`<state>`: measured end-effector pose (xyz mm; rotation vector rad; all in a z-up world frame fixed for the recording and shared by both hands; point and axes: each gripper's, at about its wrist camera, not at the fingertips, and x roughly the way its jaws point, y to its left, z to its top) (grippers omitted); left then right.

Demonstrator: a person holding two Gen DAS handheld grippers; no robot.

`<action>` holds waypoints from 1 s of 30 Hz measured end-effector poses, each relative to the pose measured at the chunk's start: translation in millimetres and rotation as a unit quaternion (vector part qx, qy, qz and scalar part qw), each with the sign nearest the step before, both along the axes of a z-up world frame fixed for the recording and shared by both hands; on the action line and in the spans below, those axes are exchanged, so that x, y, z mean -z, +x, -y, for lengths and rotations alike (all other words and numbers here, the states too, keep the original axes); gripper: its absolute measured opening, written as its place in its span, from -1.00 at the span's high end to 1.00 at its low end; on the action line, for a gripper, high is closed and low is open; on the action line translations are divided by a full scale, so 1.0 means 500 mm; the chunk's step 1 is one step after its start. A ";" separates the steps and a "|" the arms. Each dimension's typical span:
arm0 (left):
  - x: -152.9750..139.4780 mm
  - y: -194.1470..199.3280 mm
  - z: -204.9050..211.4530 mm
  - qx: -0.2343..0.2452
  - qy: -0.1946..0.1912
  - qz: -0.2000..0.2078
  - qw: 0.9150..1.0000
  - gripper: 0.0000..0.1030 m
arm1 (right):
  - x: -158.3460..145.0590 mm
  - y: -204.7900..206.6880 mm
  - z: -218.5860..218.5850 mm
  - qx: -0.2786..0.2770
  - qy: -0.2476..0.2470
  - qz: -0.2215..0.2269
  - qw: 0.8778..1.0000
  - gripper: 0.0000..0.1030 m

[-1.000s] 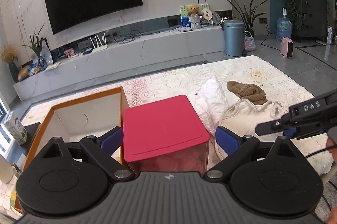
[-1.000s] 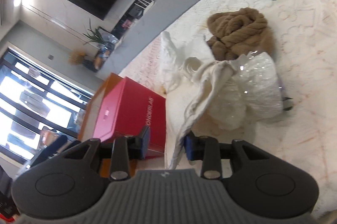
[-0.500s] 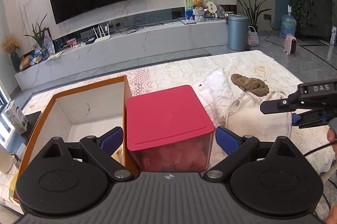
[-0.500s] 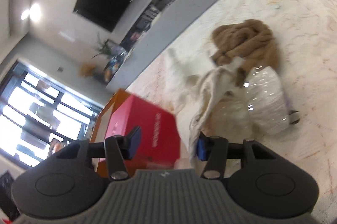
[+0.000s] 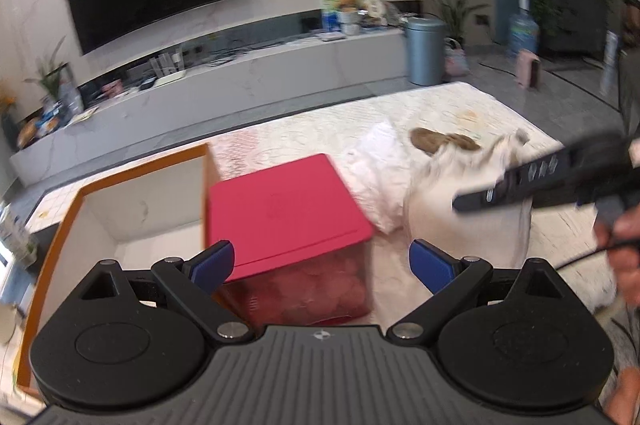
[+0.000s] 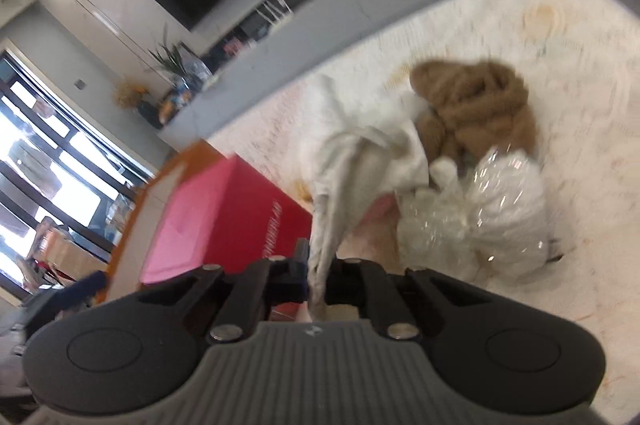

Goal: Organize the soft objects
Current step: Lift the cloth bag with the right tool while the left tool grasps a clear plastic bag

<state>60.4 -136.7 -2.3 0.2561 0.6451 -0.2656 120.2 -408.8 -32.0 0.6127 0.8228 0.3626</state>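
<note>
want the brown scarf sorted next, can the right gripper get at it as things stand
Probably not yet: the right gripper is shut on the white cloth, which drapes partly over the brown scarf.

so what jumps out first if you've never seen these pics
The red box sits mid-table beside an open orange-rimmed bin. The right gripper is shut on a cream cloth, in front of a brown knit bundle. The left gripper is open.
</note>
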 end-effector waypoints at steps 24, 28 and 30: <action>0.194 0.102 0.219 0.264 0.134 -0.113 0.949 -1.00 | -0.044 -0.094 0.157 0.095 0.005 0.033 0.995 0.94; 0.203 0.087 0.221 0.318 0.121 -0.137 0.930 -1.00 | -0.042 -0.100 0.161 0.096 0.007 0.031 0.995 0.94; 0.212 0.078 0.221 0.350 0.125 -0.136 0.918 -1.00 | -0.043 -0.104 0.164 0.100 0.007 0.032 0.994 0.94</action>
